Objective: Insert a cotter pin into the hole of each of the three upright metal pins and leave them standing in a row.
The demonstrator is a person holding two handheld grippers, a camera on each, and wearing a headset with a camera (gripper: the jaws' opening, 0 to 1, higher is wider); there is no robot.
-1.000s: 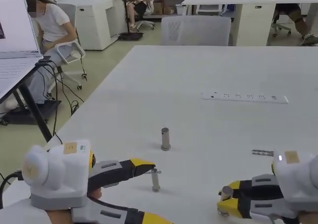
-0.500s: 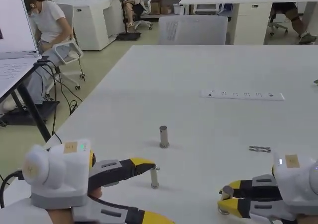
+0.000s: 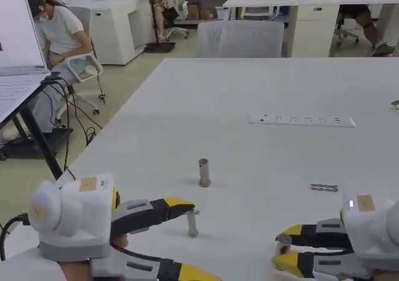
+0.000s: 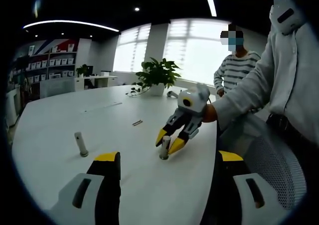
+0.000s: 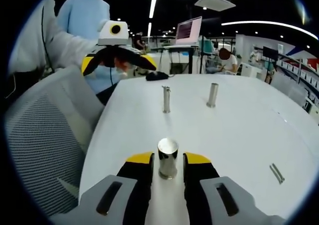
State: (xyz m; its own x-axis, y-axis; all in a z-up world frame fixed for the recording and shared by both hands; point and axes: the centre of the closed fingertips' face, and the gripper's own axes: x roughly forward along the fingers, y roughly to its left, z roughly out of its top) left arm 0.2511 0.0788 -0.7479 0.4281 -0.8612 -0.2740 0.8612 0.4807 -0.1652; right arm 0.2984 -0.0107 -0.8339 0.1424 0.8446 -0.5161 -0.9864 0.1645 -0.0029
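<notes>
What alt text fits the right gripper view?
The right claw, jaws either side of an upright metal pin on a white table. A second pin and a third pin stand beyond; the left claw hangs open at upper left.

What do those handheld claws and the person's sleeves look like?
The left gripper and right gripper each have a rounded white body, black jaws with yellow tips and a tan sticker. A black cable runs from the left one. The sleeve is light grey.
</notes>
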